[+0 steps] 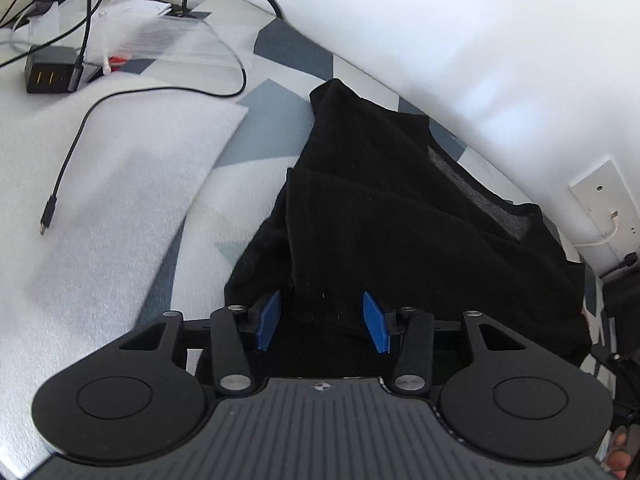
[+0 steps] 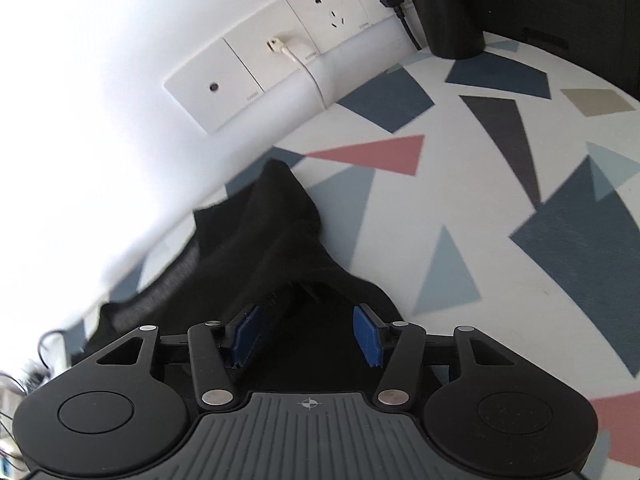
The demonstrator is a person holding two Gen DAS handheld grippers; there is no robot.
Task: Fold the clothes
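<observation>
The left wrist view takes in most of the one black garment (image 1: 400,216), bunched in loose folds on the bench (image 1: 272,80), whose cover is patterned with grey and blue triangles. Its far corner lies close to the white wall (image 1: 460,40), and a patch of grey inner fabric shows along its right side. Only this view shows the clutter to the left: a white foam sheet (image 1: 120,184) lying flat, a loose black cable (image 1: 64,168) across it, a black charger block (image 1: 50,70) with three ports, and a clear plastic bag (image 1: 176,40) behind.

The right wrist view shows the other end of the garment (image 2: 260,248), a narrow strip running up to the wall's foot. Only here are the wall sockets (image 2: 288,40) plain: four plates in a row, one white cord and one black plug in them. To the right of the cloth the patterned bench (image 2: 500,220) lies open and bare out to a dark object (image 2: 452,8) standing in the far corner.

The left hand-held gripper (image 1: 322,322) has its two blue pads spread wide, with black cloth lying between and under them; they are not pinching it. The right hand-held gripper (image 2: 308,334) is likewise spread, with the garment's near edge lying in the gap between its blue pads.
</observation>
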